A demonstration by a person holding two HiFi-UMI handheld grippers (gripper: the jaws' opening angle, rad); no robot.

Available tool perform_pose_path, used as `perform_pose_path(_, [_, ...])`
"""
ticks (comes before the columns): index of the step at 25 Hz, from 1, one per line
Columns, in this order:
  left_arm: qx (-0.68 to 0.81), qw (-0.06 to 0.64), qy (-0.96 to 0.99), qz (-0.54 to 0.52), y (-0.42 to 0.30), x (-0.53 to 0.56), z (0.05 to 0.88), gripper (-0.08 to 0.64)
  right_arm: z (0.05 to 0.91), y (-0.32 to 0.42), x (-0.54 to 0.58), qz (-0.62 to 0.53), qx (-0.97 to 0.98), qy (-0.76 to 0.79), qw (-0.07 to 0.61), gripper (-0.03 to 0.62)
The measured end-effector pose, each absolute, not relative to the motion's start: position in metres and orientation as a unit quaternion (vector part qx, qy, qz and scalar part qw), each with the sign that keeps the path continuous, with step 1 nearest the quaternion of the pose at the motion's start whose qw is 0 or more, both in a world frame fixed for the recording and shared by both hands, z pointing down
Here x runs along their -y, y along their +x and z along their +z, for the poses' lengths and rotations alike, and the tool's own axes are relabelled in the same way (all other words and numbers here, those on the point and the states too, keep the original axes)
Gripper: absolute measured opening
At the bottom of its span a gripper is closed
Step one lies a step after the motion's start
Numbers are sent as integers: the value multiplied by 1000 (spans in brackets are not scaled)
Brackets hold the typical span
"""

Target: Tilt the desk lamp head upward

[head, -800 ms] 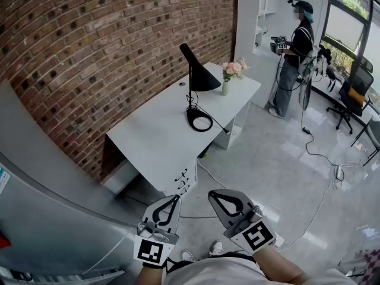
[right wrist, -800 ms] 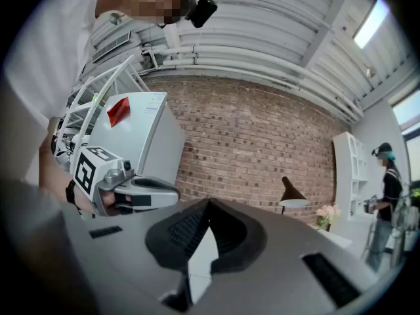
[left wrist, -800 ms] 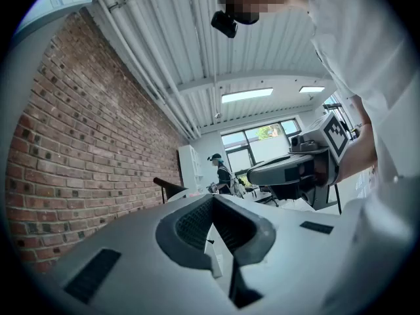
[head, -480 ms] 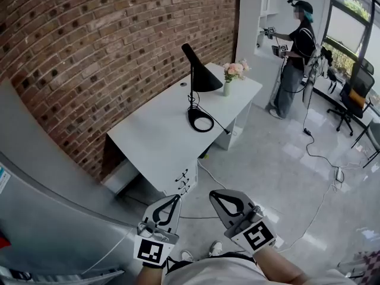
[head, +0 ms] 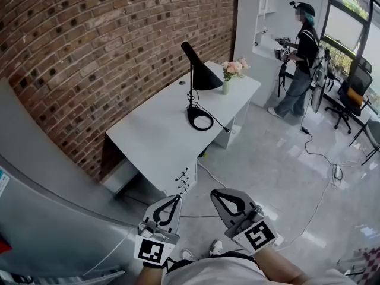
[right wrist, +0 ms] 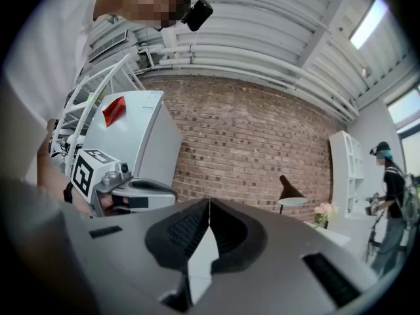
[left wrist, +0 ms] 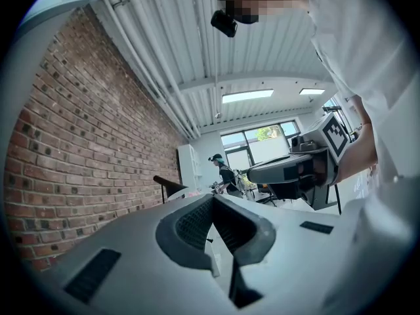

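Two grippers sit low in the head view, well apart from the desk lamp [head: 200,77]: left gripper [head: 176,198] and right gripper [head: 216,195], side by side, both aimed fwd. Fingers on each are together, tips touching, nothing between them; both gripper views confirm this. Hidden/unclear items: in the left gripper view the gripper body covers most of the lamp, so only its dark shade edge shows; in the right gripper view the shade and upper stem show, but the base is cut off by the gripper body. The lamp's tilt joint is too small to make out in any view. The holder's forearms are cut off at the bottom edge of the head view. Lamp pos.: upright on the white surface [head: 154,141], near its middle, ring base flat on top, black cone head [head: 202,79] angled downward toward the far end. Its thin cord [head: 218,123] runs from the base to the front edge of the surface. A vase [head: 226,88] with pink flowers stands just beside the head, near the far corner. The surface stands along a brick wall [head: 107,46], with a drawer unit [head: 185,181] under its near end. A grey panel [head: 53,218] fills the lower left. Beyond the surface, a person [head: 300,64] stands by a white shelf unit [head: 264,10]; an office chair [head: 355,91] is at far right. A cable [head: 323,159] trails across the glossy floor [head: 279,177].
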State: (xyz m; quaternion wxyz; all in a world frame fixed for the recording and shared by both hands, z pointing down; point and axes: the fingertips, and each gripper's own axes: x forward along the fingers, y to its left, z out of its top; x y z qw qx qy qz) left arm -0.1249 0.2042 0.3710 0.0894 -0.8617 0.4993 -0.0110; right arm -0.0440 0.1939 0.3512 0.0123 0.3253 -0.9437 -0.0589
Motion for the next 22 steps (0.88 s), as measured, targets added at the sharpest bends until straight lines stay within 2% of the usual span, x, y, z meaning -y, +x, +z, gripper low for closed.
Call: perform_pose_path(22, [-443,70,-894,-3,-158,-196,391,8,355,-43,-172,-65,898,433,34,18])
